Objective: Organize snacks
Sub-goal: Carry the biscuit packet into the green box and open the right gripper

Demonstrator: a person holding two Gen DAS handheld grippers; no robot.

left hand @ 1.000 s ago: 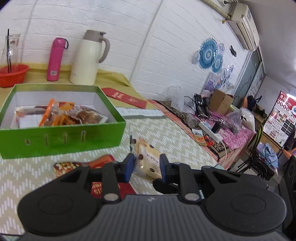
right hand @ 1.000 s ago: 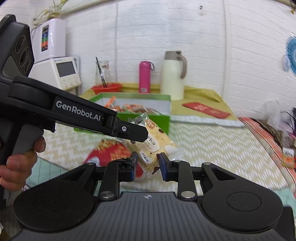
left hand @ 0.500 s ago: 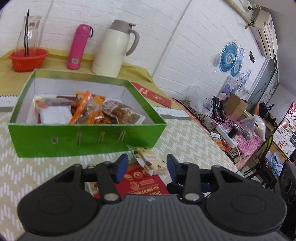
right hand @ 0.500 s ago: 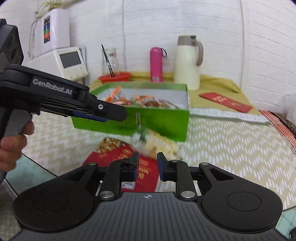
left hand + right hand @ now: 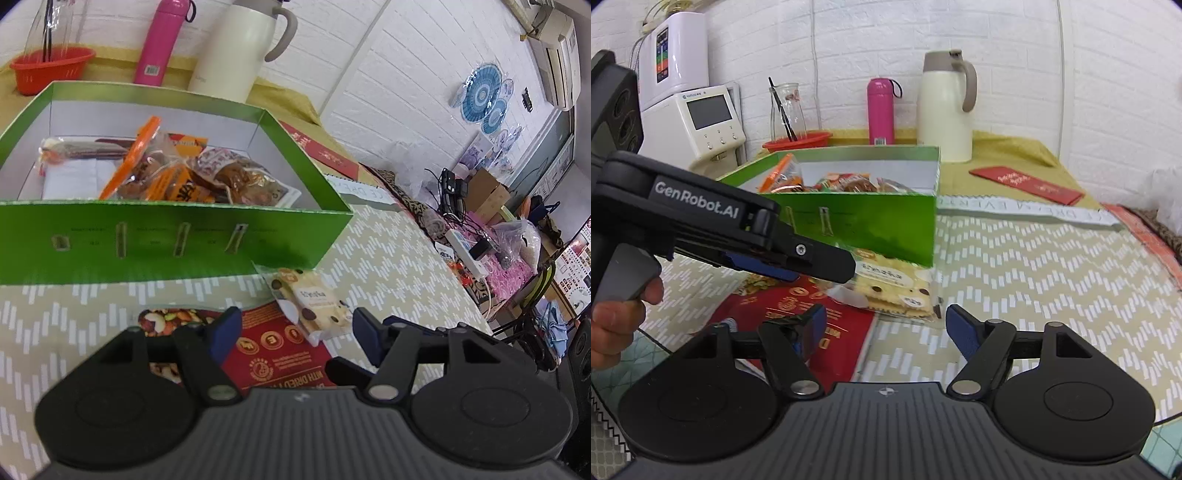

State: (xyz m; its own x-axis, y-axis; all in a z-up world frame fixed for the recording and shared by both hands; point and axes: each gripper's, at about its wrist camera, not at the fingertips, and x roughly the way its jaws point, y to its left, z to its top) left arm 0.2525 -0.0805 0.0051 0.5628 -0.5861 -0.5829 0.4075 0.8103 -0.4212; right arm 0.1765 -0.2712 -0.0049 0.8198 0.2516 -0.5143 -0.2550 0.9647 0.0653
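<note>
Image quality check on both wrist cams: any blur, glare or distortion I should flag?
Left wrist: heavy fisheye bowing of the green box rim, dark vignette corners, glare on the wrapped snacks inside, cookie packet sharp. Right wrist: wall bricks curve, left gripper close and slightly soft, red pouch readable.

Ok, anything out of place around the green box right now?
Yes. The cookie packet lies loose on the table, outside the green box, overlapping the red nut pouch. Both hand-held grippers, left and right, are open and empty.
</note>
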